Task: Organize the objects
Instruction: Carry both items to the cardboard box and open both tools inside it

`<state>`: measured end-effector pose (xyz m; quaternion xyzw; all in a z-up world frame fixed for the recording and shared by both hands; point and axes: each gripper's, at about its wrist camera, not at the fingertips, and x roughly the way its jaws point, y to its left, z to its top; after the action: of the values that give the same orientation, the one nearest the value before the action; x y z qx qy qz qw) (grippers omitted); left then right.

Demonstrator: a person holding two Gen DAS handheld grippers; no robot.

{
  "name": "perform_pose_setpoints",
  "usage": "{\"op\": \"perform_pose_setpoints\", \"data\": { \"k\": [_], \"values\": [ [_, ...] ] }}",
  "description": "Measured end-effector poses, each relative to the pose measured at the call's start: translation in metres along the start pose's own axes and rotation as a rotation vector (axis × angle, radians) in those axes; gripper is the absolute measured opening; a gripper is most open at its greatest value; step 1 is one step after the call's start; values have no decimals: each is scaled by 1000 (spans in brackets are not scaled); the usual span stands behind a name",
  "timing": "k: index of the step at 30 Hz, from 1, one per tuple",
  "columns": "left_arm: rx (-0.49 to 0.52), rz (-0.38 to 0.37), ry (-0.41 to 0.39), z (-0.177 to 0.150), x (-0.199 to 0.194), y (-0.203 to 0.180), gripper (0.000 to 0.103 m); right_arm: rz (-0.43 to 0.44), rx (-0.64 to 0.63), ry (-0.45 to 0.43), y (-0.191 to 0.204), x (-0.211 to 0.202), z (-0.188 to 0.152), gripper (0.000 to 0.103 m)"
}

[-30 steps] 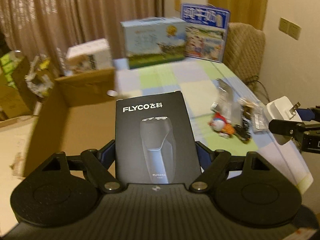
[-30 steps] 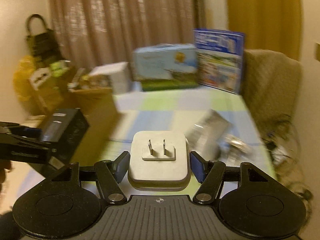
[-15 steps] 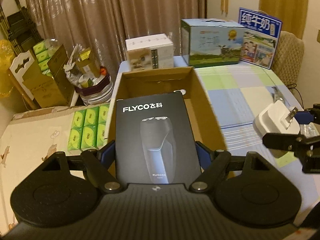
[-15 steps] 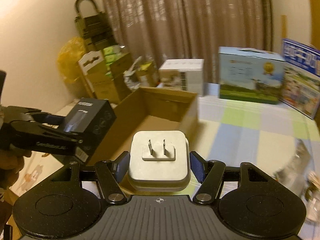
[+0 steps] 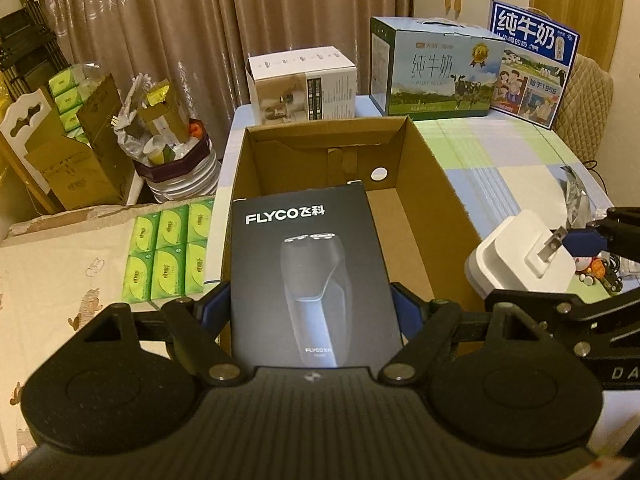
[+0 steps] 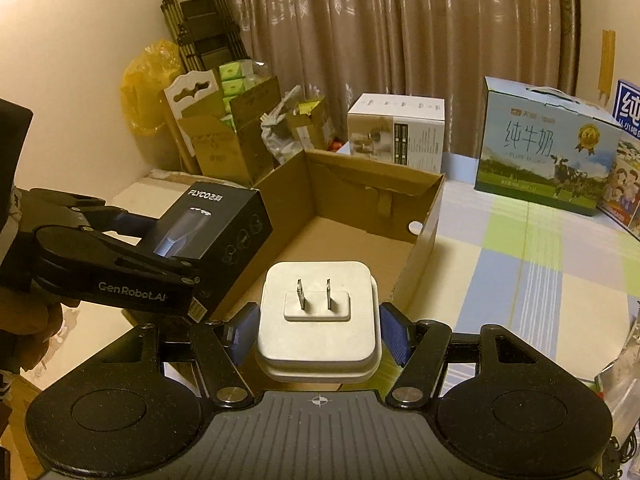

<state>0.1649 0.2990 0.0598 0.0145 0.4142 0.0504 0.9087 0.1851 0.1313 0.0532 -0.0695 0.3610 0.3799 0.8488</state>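
Observation:
My left gripper [image 5: 311, 306] is shut on a black FLYCO shaver box [image 5: 310, 272] and holds it above the near end of an open cardboard box [image 5: 428, 184]. My right gripper [image 6: 318, 334] is shut on a white plug adapter [image 6: 318, 320], prongs facing up, just right of the cardboard box's [image 6: 428, 220] near corner. The adapter also shows in the left wrist view [image 5: 520, 256], and the shaver box in the right wrist view [image 6: 216, 232]. The cardboard box looks empty inside.
On the checked tablecloth [image 5: 500, 152] behind the cardboard box stand a white carton [image 5: 304, 84] and two milk cartons [image 5: 436, 68]. Small items [image 5: 596, 272] lie at the table's right. Green tissue packs [image 5: 168, 248] and cluttered boxes [image 5: 76, 152] sit left of the table.
Both grippers have swung left from the table's right side toward the cardboard box, each keeping hold of its object. The cardboard box now lies straight ahead.

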Motion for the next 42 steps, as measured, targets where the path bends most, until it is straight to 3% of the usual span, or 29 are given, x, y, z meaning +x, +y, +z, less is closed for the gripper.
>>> {"op": "perform_pose_setpoints", "data": {
  "k": [5, 24, 26, 28, 42],
  "values": [
    [-31, -8, -4, -3, 11, 8, 84, -3, 8, 16, -1, 7, -2, 61],
    [-75, 27, -22, -14, -2, 27, 84, 14, 34, -9, 5, 16, -2, 62],
    [-80, 30, -26, -14, -4, 29, 84, 41, 47, -31, 3, 15, 0, 67],
    [-87, 38, -30, -15, -7, 31, 84, 28, 42, -45, 2, 12, 2, 75],
    [-137, 19, -61, -31, -44, 13, 84, -16, 72, -67, -5, -42, -17, 75]
  ]
}}
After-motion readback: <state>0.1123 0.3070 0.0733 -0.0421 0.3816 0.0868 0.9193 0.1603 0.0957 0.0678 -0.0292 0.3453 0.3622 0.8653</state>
